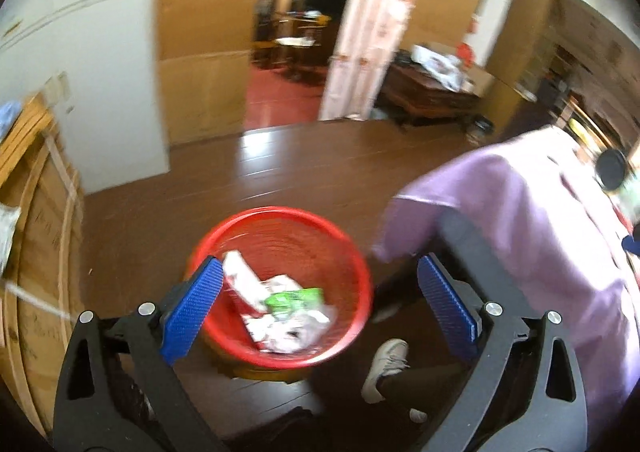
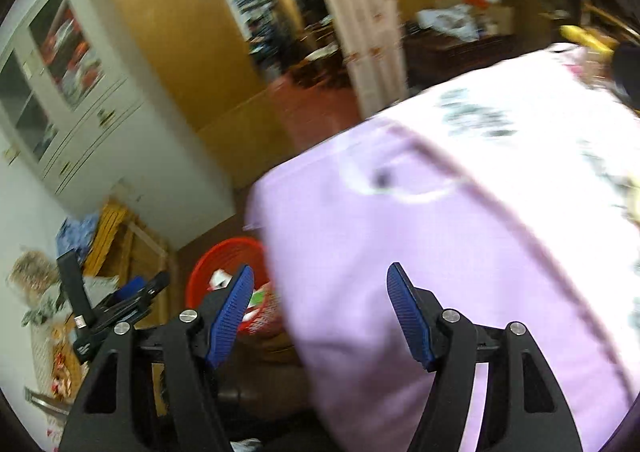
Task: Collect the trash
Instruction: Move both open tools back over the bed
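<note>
Both the left gripper (image 1: 320, 300) and right gripper (image 2: 320, 316) gape empty; wrappers (image 1: 280, 304) already lie in the red bin (image 1: 344, 240) below-ahead.

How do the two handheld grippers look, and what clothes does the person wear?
Both the left gripper and the right gripper have black angular plastic frames with silver round bolts and blue ribbed fingers. The person wears a lilac short-sleeved shirt and white shoes.
</note>
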### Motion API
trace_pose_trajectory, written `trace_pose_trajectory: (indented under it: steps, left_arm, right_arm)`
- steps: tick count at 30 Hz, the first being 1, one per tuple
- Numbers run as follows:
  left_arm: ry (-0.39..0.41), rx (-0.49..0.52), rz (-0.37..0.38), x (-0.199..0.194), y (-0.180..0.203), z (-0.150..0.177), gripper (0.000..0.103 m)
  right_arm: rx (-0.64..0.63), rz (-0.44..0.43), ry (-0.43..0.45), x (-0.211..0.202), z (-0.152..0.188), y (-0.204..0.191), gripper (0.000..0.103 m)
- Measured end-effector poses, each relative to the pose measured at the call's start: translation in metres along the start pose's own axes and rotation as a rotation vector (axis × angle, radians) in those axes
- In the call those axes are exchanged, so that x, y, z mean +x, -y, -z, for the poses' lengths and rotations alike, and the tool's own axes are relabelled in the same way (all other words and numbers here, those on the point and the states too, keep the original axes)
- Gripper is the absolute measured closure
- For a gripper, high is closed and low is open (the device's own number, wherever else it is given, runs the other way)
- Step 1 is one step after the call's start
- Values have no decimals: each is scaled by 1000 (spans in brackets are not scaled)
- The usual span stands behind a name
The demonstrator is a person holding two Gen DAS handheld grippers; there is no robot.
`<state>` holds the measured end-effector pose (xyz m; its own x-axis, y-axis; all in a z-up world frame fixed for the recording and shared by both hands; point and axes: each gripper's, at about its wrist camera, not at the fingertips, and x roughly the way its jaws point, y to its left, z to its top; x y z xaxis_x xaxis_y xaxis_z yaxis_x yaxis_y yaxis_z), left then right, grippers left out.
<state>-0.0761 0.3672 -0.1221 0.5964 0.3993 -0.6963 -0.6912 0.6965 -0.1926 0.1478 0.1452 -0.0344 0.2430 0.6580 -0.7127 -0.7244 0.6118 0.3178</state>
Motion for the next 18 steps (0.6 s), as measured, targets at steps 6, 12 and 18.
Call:
trace_pose_trajectory:
  steps: [6,12,18]
  left_arm:
    - [9,215,127,-11,103,-15,8]
    - [-6,433,315,-20,238,-36,7]
    - [-30,585,420,-9,374,-46,7]
  right_arm:
    - [109,172,119,-82,11,97,32]
    - [281,337,212,-156,31,204,31]
    - [436,431,305,-202,57,282,30]
